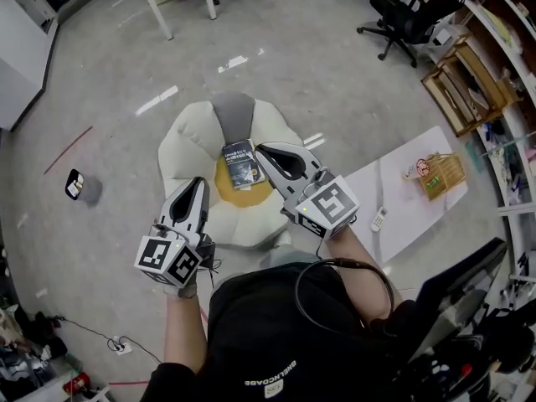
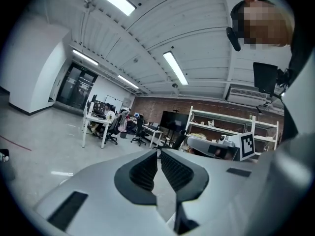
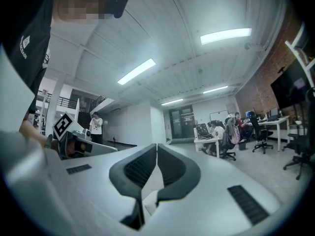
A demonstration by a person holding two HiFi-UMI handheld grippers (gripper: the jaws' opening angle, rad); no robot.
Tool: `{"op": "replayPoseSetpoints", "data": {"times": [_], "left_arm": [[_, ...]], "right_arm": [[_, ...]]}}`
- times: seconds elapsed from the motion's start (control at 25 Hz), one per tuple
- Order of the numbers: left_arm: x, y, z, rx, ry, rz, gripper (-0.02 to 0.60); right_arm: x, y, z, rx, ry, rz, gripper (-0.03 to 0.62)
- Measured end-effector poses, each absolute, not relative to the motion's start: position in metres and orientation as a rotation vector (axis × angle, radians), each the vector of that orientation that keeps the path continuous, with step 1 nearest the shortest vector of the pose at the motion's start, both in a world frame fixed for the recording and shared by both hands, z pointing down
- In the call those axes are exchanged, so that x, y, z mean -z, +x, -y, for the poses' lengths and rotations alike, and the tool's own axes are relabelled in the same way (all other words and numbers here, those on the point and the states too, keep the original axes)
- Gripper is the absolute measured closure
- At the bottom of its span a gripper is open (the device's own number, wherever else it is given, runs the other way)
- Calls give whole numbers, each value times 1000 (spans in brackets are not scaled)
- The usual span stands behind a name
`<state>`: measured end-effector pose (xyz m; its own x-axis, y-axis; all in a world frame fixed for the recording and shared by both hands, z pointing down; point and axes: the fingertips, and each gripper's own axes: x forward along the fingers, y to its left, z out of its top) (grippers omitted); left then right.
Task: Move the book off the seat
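The book lies on the seat, a table at its right.

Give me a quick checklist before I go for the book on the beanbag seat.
1. Book lying free on the seat: ok.
2. Left gripper empty: ok, jaws together, nothing between.
3. Right gripper empty: ok, likewise.
4. Jaws open for a grasp: not ok, both shut.
5. Right gripper touching the book: cannot tell; in the head view its tip shows by the book's edge.
6. Bare spot on the white table for setting it down: ok.
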<state>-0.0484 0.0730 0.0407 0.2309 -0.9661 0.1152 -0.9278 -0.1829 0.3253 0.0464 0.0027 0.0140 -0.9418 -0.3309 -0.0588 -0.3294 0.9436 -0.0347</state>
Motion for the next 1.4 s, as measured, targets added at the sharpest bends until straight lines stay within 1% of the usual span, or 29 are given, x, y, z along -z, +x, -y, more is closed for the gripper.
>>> {"op": "replayPoseSetpoints", "data": {"times": [0.2,0.36,0.84,1.2,1.4], "left_arm": [[-47,-38,-50,139,2151,1757,574],[-57,-42,-35,138,2128,1755,572],[-117,-73,15,24,2101,1617,541],[-172,-95,24,-51,2044,1504,532],[-212,-97,28,-71,2023,1405,509]], "right_arm": [[-22,56,26,87,-507,-3051,579],[-36,52,45,134,-500,-3056,579],[-99,28,93,321,-641,-3051,579],[-159,19,110,472,-764,-3099,577],[-198,21,115,561,-844,-3124,577]]}}
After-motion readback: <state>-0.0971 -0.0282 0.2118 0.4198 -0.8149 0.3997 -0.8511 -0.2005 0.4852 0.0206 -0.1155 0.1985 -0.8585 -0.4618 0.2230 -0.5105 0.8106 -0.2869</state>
